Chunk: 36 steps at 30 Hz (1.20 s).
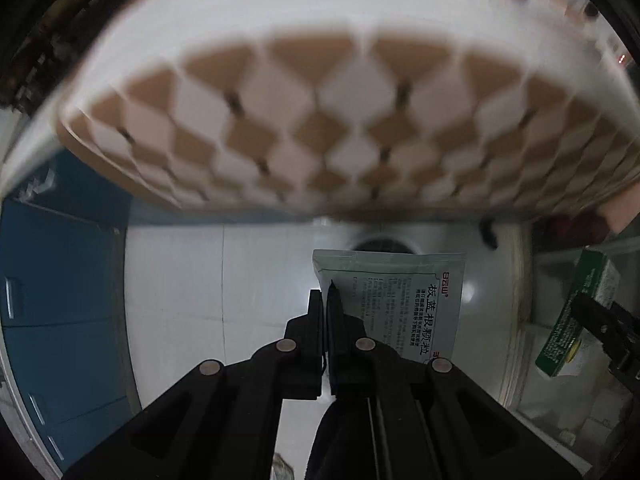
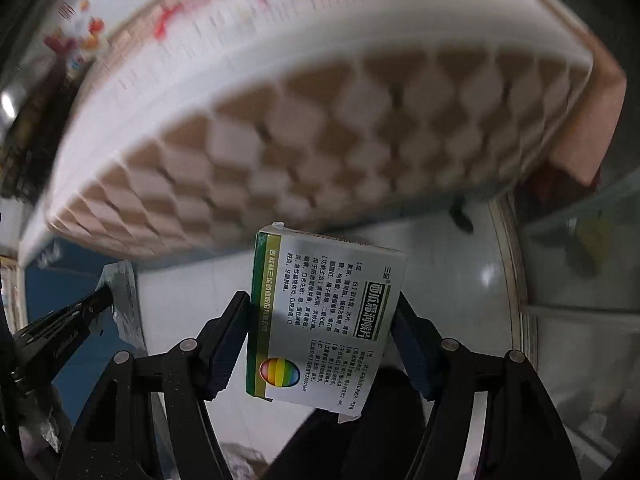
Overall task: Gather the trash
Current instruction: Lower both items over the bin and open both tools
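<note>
My left gripper (image 1: 326, 300) points down at the floor and is shut on a thin grey-green sachet (image 1: 400, 300) with printed text, pinched at its left edge. My right gripper (image 2: 322, 300) is shut on a white and green medicine box (image 2: 320, 320) with a rainbow oval, held across its width. Each view shows the other hand: the box (image 1: 576, 312) at the right edge, the sachet (image 2: 120, 296) at the left. Behind the sachet's top edge a dark round opening (image 1: 380, 245) shows, mostly hidden.
A blurred table edge with a brown and white diamond cloth (image 1: 320, 120) hangs over the upper half of both views. Pale floor tiles (image 1: 180, 300) lie below. A blue panel (image 1: 60, 300) stands left, a pale ledge (image 1: 560, 400) right. A small dark object (image 2: 460, 216) lies on the floor.
</note>
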Available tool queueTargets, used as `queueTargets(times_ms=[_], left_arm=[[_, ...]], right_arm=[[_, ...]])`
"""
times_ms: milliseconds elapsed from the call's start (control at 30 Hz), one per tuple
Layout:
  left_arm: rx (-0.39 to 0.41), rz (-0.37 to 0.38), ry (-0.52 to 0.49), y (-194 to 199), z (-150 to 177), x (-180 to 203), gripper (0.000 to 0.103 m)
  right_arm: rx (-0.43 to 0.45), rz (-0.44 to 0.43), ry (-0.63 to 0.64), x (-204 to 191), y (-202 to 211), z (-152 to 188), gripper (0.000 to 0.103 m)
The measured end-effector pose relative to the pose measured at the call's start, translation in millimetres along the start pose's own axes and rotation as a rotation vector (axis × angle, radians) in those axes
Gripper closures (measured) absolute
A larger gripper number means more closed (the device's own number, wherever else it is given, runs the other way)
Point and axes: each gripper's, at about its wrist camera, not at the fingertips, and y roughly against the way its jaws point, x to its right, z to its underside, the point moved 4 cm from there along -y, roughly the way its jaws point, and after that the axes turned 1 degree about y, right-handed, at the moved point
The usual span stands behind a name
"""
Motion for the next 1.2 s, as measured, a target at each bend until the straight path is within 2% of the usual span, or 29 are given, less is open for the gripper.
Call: queueTargets(times_ms=[133, 300, 433, 567, 733, 933, 1000, 1033, 1067, 1133, 1200], left_arm=[[-0.087, 0.007, 0.000, -89, 15, 18, 0.103], [-0.154, 0.013, -0.012, -188, 26, 42, 0.103], [-0.205, 0.024, -0.011, -263, 36, 52, 0.103], [-0.248, 0.032, 0.002, -321, 41, 57, 0.103], [-0.286, 0.054, 0.004, -355, 51, 59, 0.101], [-0.290, 0.098, 0.029, -356, 55, 55, 0.097], [-0.274, 0.087, 0.022, -352, 53, 54, 0.077], [-0.257, 0.078, 0.019, -350, 51, 53, 0.039], [-0.238, 0.068, 0.018, -347, 49, 51, 0.007], [-0.210, 0.067, 0.031, -340, 46, 46, 0.003], [-0.213, 0.062, 0.042, -336, 46, 40, 0.003]], right_arm=[[-0.067, 0.029, 0.009, 23, -74, 20, 0.033], [-0.128, 0.042, 0.007, 50, -178, 42, 0.033], [-0.168, 0.043, -0.004, 67, -254, 55, 0.033], [-0.192, 0.025, -0.011, 79, -327, 65, 0.033], [-0.223, 0.009, -0.029, 90, -391, 74, 0.033], [-0.273, -0.037, -0.023, 89, -428, 80, 0.032], [-0.284, -0.045, -0.011, 88, -430, 82, 0.031], [-0.289, -0.052, -0.010, 87, -430, 82, 0.027], [-0.288, -0.056, -0.008, 87, -429, 82, 0.014], [-0.276, -0.045, 0.005, 86, -424, 81, 0.002], [-0.274, -0.032, 0.015, 86, -419, 79, 0.002]])
